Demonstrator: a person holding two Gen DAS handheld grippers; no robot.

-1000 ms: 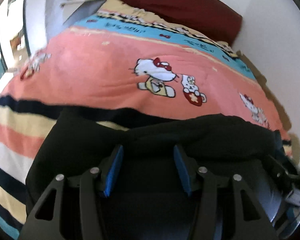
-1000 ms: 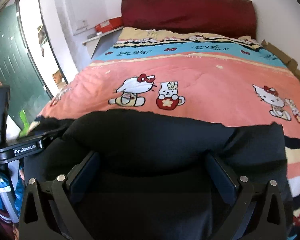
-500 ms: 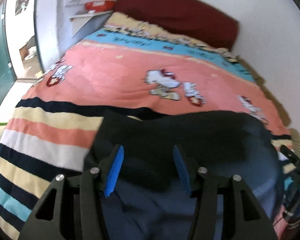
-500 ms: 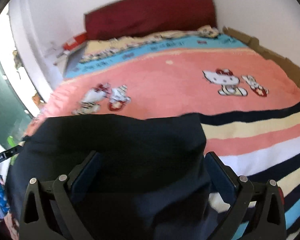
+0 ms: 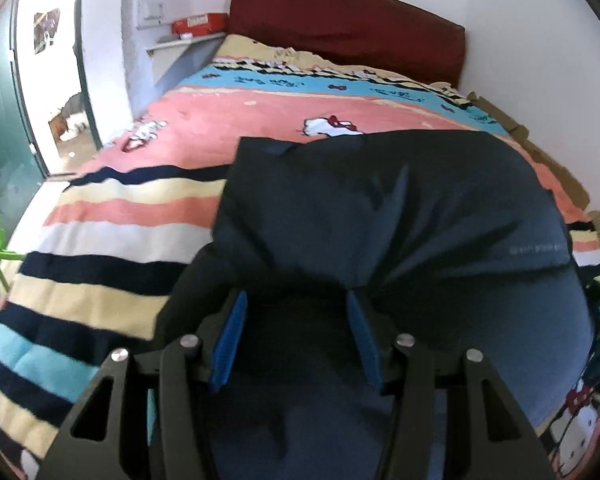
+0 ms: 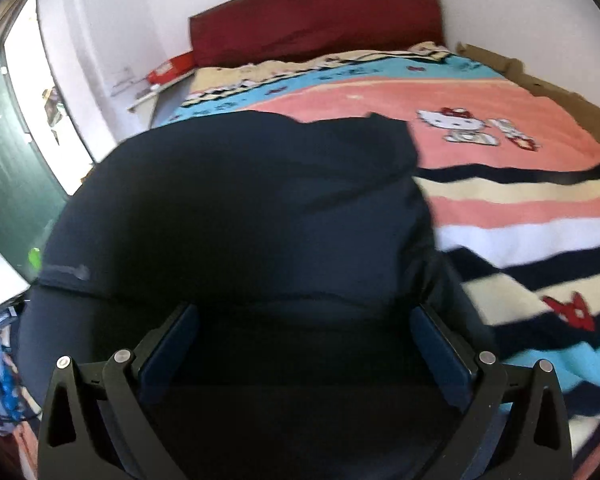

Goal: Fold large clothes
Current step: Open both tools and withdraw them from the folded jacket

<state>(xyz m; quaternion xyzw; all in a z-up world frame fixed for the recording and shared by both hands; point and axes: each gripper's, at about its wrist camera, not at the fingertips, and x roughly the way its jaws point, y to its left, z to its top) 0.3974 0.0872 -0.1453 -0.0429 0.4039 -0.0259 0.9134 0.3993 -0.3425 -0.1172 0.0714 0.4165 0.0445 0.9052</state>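
The dark navy garment (image 5: 380,220) lies on the striped cartoon-print blanket (image 5: 112,216) and runs straight out from both claws toward twelve o'clock, its far edge reaching the pink band. In the left wrist view the left gripper (image 5: 296,332) has cloth bunched between its blue pads (image 5: 230,340); the jaws stand partly apart, and I cannot tell whether they pinch the cloth or only straddle it. In the right wrist view the right gripper (image 6: 304,344) stands wide, dark cloth filling the gap; a grip cannot be told there either. The garment's long axis seems to run crosswise, nine to three o'clock, between the two hands, each at one near corner. Neither hand is nearer, so the coming fold likely needs both together toward the red headboard (image 5: 340,40).
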